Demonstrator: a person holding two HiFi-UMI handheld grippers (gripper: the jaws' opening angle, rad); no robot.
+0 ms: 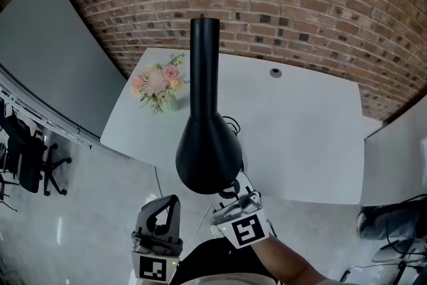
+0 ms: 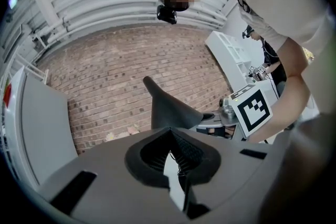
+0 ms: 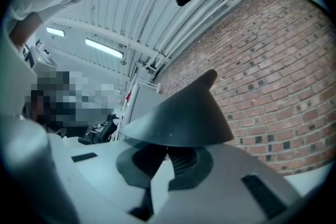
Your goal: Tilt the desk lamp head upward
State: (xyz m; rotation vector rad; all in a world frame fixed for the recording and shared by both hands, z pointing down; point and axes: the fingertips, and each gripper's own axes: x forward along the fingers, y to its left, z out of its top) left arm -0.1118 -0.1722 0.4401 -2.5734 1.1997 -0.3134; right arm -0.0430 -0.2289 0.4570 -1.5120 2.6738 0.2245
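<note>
Camera setup
Head view looks steeply down; both gripper views look up, close under the shared lamp head (image 1: 208, 157).

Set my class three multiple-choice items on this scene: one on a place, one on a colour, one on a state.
1. Where do the flowers stand? A the desk's left end; B the desk's right end; C the desk's middle.
2. What colour is the lamp head? A white; B black; C red.
3. How do the left gripper's jaws stand? A together, empty; B wide apart; C clamped on the flowers.
Answers: 1 A, the head view shows them at the left end; 2 B, it is black all over; 3 A, the left gripper view shows them closed on nothing.
</note>
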